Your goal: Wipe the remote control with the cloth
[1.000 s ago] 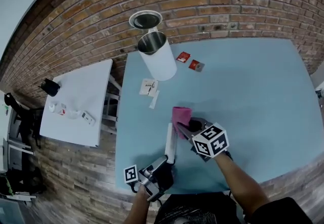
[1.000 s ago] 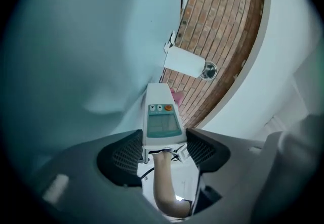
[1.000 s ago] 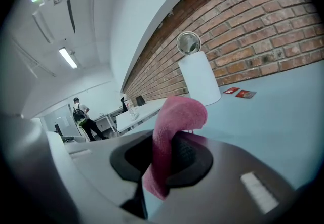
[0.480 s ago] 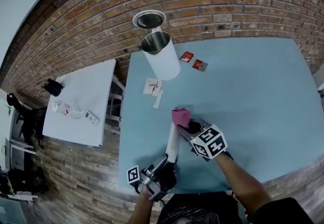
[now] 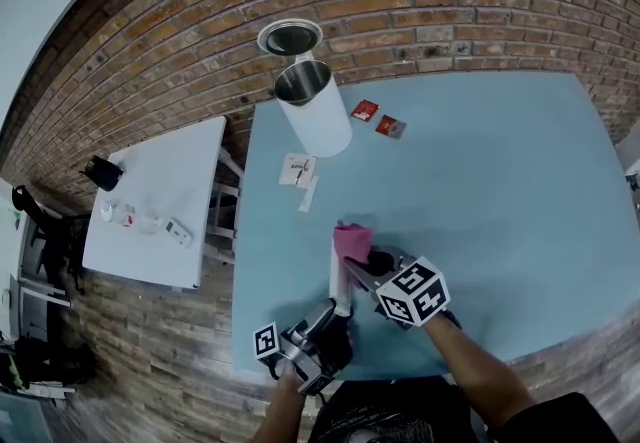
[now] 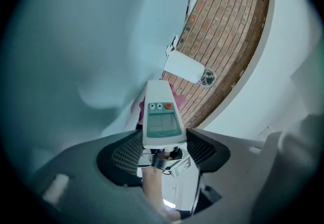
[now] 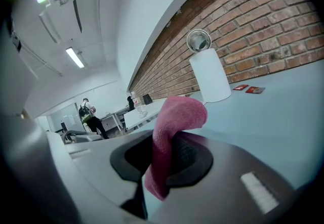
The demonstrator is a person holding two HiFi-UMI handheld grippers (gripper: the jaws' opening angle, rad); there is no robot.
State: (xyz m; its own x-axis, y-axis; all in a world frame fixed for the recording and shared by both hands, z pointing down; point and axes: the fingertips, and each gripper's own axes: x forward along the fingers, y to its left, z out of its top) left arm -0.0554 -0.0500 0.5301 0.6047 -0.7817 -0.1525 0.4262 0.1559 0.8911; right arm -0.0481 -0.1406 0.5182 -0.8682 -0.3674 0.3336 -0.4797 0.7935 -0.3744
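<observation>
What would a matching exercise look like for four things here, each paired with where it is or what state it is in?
Things:
1. remote control
2. pink cloth
3. white canister
4. red packets

Places or states:
A. lying flat on the blue table
B. clamped in the right gripper
C. standing upright, top open
D. clamped in the left gripper

Pairs: 1-D, 2-B, 3-C, 4-A

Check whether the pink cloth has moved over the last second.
Yes, slightly: the pink cloth has drawn back toward the near edge of the table, farther from the paper card and further along the remote control.
</observation>
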